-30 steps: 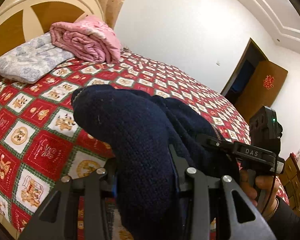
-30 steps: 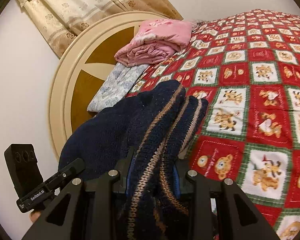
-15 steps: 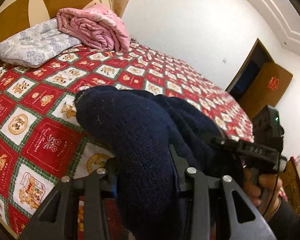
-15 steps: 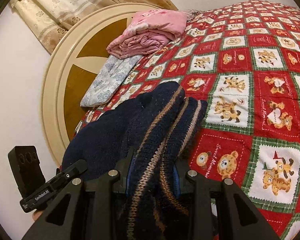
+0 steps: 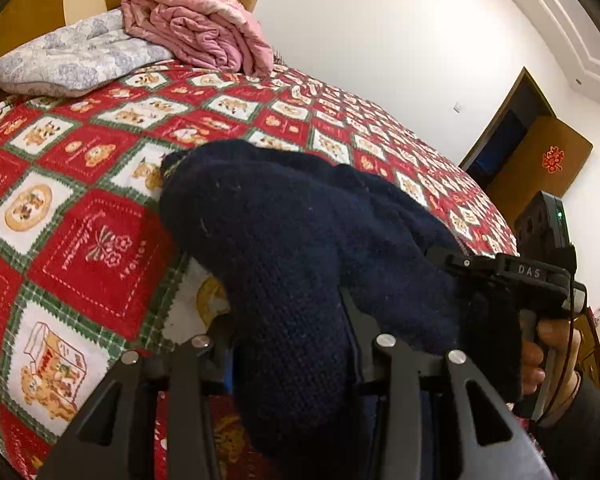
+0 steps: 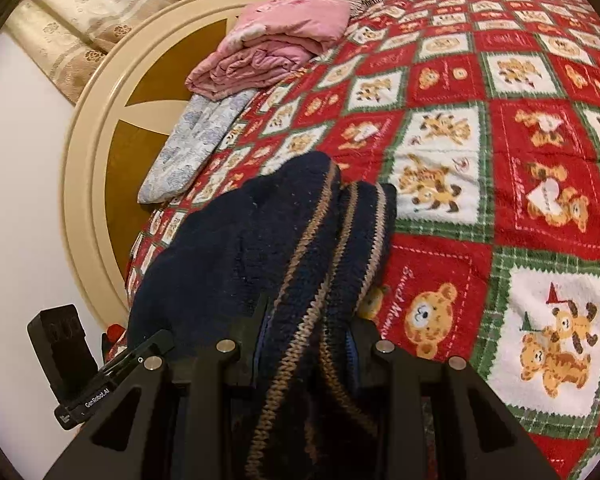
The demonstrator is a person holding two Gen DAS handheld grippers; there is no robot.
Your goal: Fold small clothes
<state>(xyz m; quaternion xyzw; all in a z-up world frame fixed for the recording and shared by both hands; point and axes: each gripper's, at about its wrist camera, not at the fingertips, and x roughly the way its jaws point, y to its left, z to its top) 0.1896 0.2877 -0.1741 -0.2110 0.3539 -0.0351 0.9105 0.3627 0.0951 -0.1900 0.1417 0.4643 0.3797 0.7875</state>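
Observation:
A dark navy knitted garment (image 5: 284,224) hangs bunched between both grippers, just above the bed. My left gripper (image 5: 288,332) is shut on a thick plain fold of it, and the knit drapes over the fingers and hides the tips. In the right wrist view the same garment (image 6: 236,240) shows brown striped edges, and my right gripper (image 6: 308,320) is shut on that striped part. A person's hand (image 5: 548,344) grips the right tool's handle at the right edge of the left wrist view.
A red, white and green bear-patterned blanket (image 5: 80,240) covers the bed. A folded pink quilt (image 5: 196,28) and a pale blue pillow (image 5: 72,56) lie by the round headboard (image 6: 96,160). Curtains (image 6: 100,20) hang behind it. A brown door (image 5: 540,152) stands far right.
Both grippers have sunk toward the bed with the garment still held between them. The blanket now looks closer and larger in both views.

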